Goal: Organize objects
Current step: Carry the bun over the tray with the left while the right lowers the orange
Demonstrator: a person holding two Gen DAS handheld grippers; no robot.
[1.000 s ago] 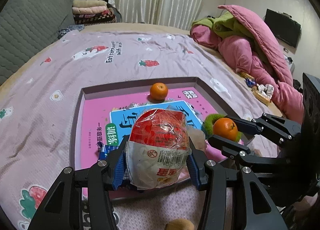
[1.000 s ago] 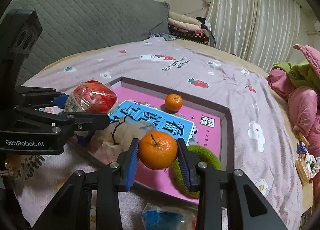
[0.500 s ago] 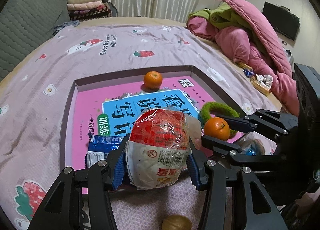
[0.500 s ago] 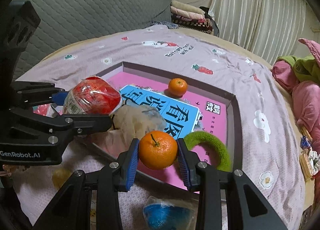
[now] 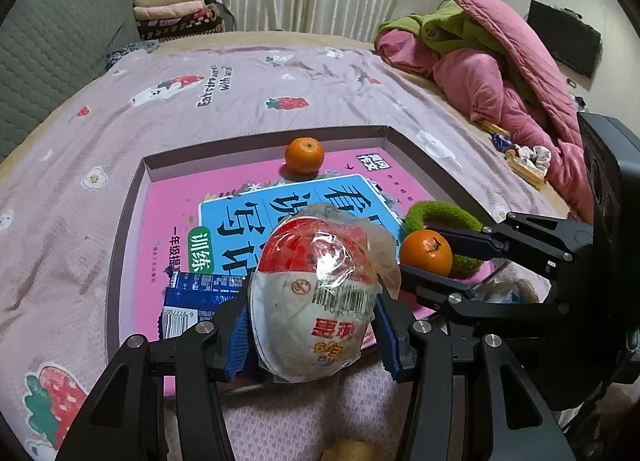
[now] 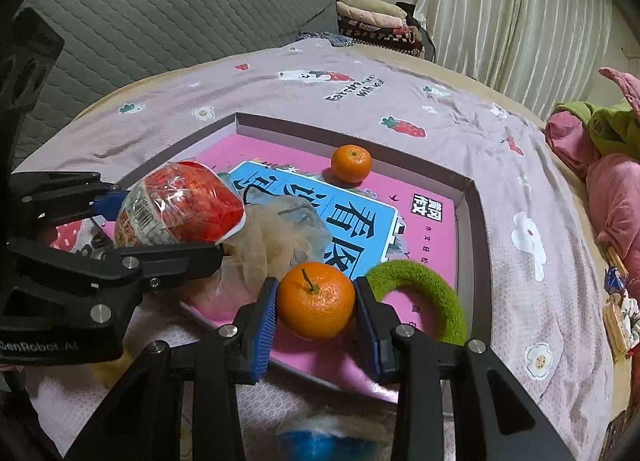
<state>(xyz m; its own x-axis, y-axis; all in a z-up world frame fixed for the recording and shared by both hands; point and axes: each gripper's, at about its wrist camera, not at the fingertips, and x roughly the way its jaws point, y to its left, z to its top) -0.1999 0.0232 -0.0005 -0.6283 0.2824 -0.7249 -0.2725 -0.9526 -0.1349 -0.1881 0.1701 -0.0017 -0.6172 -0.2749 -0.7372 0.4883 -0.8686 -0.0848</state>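
My left gripper (image 5: 310,325) is shut on a red and white snack packet (image 5: 314,297), held over the near edge of a shallow purple box lid (image 5: 124,229). My right gripper (image 6: 316,303) is shut on an orange tangerine (image 6: 317,299), held over the lid's near edge (image 6: 476,229). Each gripper shows in the other's view: the right with its tangerine (image 5: 426,253), the left with its packet (image 6: 180,209). Inside the lid lie a pink and blue book (image 5: 280,209), a second tangerine (image 5: 304,155), a green fuzzy ring (image 6: 424,297), a blue wrapper (image 5: 200,297) and a crumpled mesh bag (image 6: 276,237).
The lid sits on a bed with a mauve strawberry-print sheet (image 5: 240,85). A pink and green quilt heap (image 5: 492,57) lies at the right. Snack wrappers (image 5: 520,161) lie by the bed's right edge. A blue packet (image 6: 332,441) and a brown nut (image 5: 352,451) lie below the grippers.
Both grippers have moved slightly forward and lower over the lid's near edge, still holding the packet and the tangerine. The things in the lid have not moved.
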